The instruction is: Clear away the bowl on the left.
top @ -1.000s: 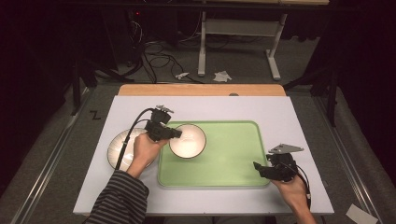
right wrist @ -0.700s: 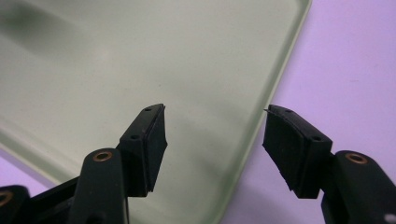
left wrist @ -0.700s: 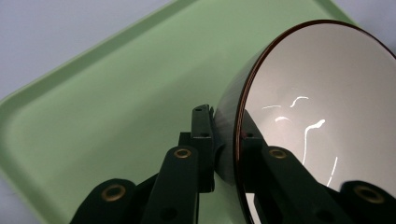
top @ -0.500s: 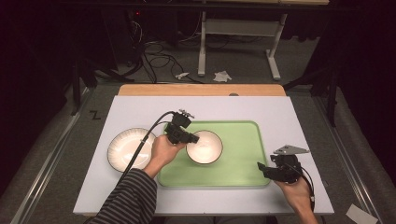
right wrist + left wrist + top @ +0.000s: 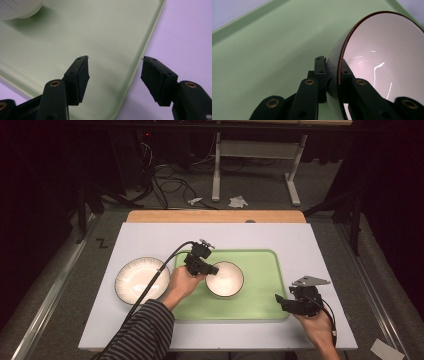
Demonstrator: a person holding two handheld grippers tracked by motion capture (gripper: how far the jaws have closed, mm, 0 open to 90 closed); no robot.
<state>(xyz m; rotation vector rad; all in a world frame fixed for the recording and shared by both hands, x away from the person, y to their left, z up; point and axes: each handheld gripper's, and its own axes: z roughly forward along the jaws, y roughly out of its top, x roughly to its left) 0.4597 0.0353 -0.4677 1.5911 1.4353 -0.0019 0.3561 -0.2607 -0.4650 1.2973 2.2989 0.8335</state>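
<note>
A white bowl (image 5: 225, 279) with a dark rim sits over the middle of the green tray (image 5: 260, 305). My left gripper (image 5: 212, 269) is shut on the bowl's left rim. In the left gripper view the two jaws pinch the bowl (image 5: 382, 57) wall, one inside and one outside, at my left gripper (image 5: 332, 75), above the tray (image 5: 262, 50). My right gripper (image 5: 279, 299) hovers at the tray's right front corner, held by a hand. In the right gripper view my right gripper (image 5: 113, 68) stands open over the tray's edge (image 5: 140, 62), nothing between its pads.
A white plate (image 5: 140, 280) with a dark rim lies on the white table (image 5: 150, 240) left of the tray. A wooden strip (image 5: 215, 216) runs along the table's far edge. Cables and a metal stand are on the floor beyond.
My left gripper carried the bowl rightward from the tray's left edge to its middle and lowered it slightly. The plate on the left became uncovered. The right gripper stayed put.
</note>
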